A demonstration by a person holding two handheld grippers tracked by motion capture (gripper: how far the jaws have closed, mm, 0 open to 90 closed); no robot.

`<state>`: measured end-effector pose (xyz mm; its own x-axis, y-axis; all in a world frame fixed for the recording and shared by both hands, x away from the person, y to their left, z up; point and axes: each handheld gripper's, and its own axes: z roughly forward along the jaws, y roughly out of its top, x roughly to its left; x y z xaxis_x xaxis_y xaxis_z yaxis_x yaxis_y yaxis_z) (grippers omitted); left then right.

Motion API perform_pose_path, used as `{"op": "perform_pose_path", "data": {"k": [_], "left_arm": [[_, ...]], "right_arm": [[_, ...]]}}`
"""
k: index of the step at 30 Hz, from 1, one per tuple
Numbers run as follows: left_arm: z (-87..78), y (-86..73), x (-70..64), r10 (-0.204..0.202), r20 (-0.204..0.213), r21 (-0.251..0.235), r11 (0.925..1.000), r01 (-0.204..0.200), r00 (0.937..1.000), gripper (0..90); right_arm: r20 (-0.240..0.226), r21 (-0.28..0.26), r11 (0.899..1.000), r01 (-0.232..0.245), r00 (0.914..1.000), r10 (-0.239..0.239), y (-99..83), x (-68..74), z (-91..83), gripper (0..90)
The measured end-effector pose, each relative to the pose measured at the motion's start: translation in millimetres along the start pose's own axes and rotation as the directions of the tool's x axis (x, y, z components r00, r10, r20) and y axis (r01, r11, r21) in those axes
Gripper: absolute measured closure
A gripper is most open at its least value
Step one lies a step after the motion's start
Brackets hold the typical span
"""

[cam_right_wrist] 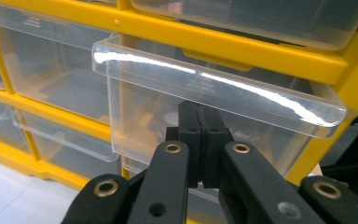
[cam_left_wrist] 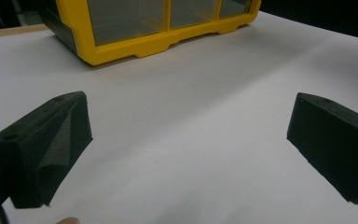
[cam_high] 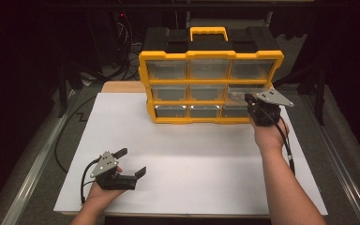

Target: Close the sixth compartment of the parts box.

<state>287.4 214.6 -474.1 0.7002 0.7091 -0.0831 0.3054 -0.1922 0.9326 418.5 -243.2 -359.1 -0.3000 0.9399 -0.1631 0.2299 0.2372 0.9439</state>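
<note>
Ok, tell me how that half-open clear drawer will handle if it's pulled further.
The clear drawer looks thin and glossy, so likely light, a bit flexible and slippery. The right gripper has its fingers shut at its front. The organizer stands upright and may tip or slide forward.

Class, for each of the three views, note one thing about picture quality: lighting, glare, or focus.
High view: the white table top is lit, the surroundings fall to black. Left gripper view: the near black fingers look soft, and the yellow organizer casts a faint shadow. Right gripper view: a white glare streak runs along the clear drawer lip.
</note>
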Motion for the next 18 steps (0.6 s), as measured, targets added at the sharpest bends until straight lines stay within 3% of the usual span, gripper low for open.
{"op": "perform_pose_path", "data": {"k": [18], "left_arm": [[0.4,-0.6,0.3,-0.007,0.006,0.001,1.0,0.007,1.0,1.0]], "right_arm": [[0.014,0.03,0.999,-0.015,0.9998,0.015,8.7,-6.0,21.0,90.0]]}}
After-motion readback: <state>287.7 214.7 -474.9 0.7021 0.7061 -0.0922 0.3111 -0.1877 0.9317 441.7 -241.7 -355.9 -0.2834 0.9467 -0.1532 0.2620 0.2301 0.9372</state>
